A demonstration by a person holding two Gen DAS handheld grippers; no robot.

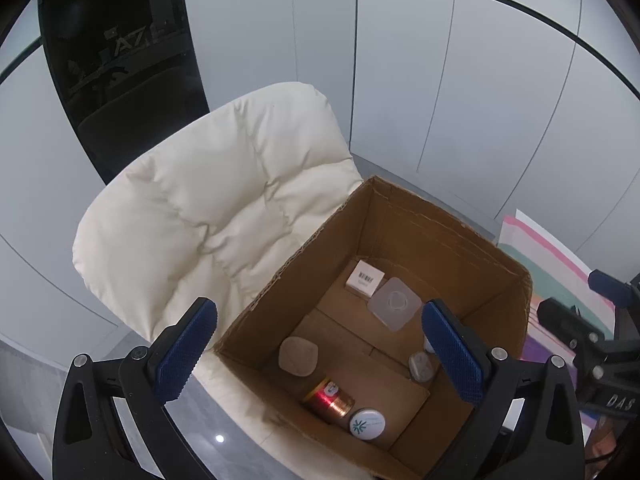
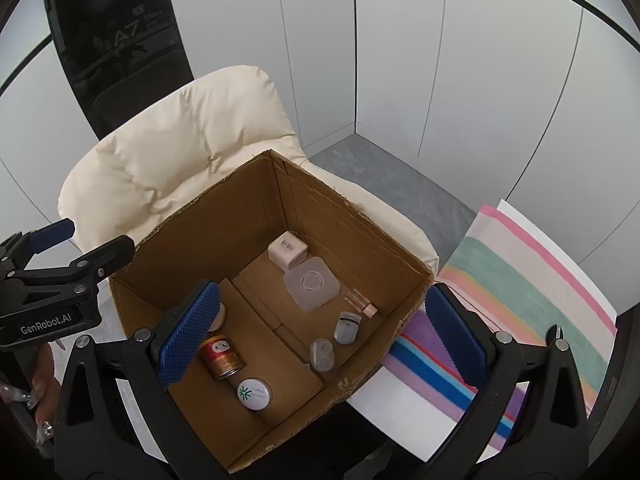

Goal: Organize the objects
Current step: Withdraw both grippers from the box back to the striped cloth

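Not much readable text showing here. "GenRobot.AI" is sitting in white letters on the left gripper (image 2: 52, 276), just left of the cardboard box (image 2: 384, 236). "DAS" is showing on the right gripper (image 1: 600, 320). A big "A7" is glowing on the dark panel (image 2: 116, 36) behind the box. The small white box (image 2: 286, 254) inside is carrying a barcode, too small to read.

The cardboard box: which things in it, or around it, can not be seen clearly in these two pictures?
- Clear vial: shown in the right wrist view; in the left wrist view the blue pad hides that spot.
- Tan disc: in the right wrist view almost all behind the left pad.
- Red can: label print too small to read.
- Striped paper: cut off by the jaws and the box.
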